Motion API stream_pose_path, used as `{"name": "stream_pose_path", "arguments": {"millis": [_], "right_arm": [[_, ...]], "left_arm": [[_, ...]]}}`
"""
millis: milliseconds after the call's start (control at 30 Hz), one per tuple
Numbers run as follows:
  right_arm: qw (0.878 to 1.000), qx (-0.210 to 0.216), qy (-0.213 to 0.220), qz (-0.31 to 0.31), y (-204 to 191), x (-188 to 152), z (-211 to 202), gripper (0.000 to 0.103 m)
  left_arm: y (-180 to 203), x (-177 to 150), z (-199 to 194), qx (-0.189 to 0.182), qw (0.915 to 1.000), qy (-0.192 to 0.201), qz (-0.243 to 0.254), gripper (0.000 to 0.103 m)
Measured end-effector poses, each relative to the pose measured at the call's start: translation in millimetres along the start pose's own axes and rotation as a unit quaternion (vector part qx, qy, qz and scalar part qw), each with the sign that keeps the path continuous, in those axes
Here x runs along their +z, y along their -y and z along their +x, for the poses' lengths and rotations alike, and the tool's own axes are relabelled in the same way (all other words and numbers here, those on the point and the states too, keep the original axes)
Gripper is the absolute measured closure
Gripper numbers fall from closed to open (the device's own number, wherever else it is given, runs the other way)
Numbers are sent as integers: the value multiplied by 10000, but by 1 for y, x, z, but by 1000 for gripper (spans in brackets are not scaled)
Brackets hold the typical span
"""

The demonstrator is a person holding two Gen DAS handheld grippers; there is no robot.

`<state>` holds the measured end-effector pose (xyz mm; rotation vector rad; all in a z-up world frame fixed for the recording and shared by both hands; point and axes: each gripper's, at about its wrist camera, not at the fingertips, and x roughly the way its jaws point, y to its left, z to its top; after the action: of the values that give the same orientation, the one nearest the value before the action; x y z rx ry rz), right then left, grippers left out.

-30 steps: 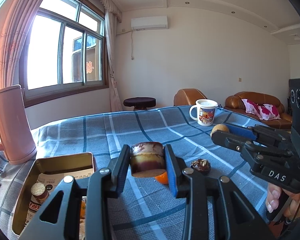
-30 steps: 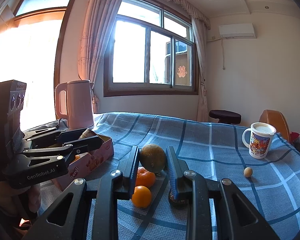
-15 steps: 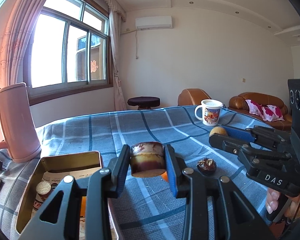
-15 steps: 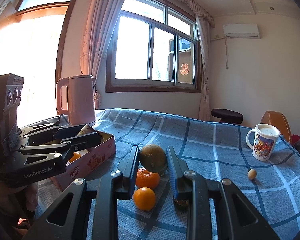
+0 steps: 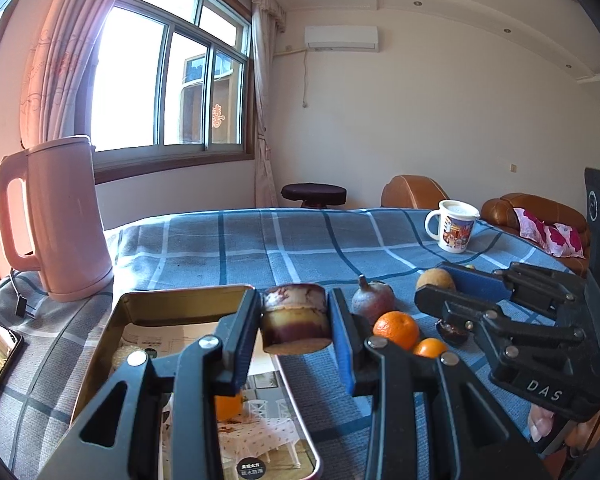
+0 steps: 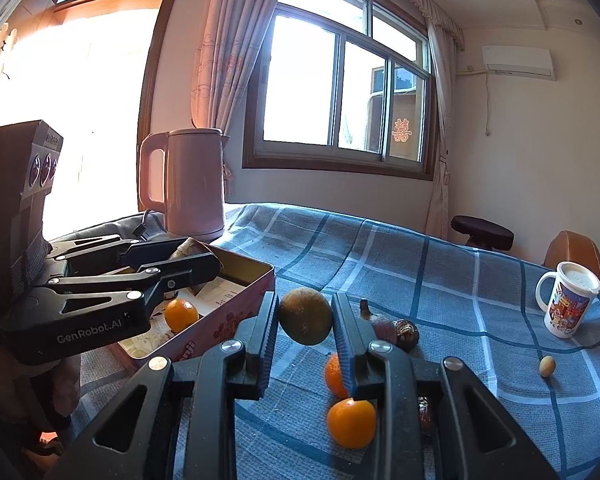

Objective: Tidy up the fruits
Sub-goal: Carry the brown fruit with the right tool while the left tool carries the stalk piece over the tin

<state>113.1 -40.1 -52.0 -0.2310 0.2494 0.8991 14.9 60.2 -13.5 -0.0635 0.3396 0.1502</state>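
Right now I am carrying two fruits at once toward the tin box, so the step in hand is the delivery leg of the sorting. At the centre of the left wrist view, the left gripper is clamping a stubby purple-and-cream fruit chunk between its blue pads, and the chunk is hanging over the box's right rim, in the lower middle of the frame. At the centre of the right wrist view, the right gripper is squeezing a dull greenish-brown round fruit, which is hovering above the checked blue cloth just right of the box's near corner, not yet over the opening. One orange is already lying inside the box at centre left of that view, and loose pieces are waiting on the cloth: two oranges at lower centre, a reddish pointed fruit and a dark wrinkled one just beyond the gripper's fingers, and a small pale one far right, below the mug. The pink kettle is standing behind the box at the left of the left wrist view. Next, I judge, I am needing to bring the chunk fully inside the rim, lower it onto a bare patch of the liner and only then let the jaws go, while keeping the right hand clear so the two grippers are not colliding over the narrow opening.
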Motion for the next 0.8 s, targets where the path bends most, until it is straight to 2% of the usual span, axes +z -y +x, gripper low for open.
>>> {"name": "stream_pose_path", "arguments": {"millis": [800], "right_arm": [[9973, 585, -210, -393, -53, 24, 44, 74]], "left_arm": [[-56, -7, -3, 579, 9972, -266, -380, 67]]}}
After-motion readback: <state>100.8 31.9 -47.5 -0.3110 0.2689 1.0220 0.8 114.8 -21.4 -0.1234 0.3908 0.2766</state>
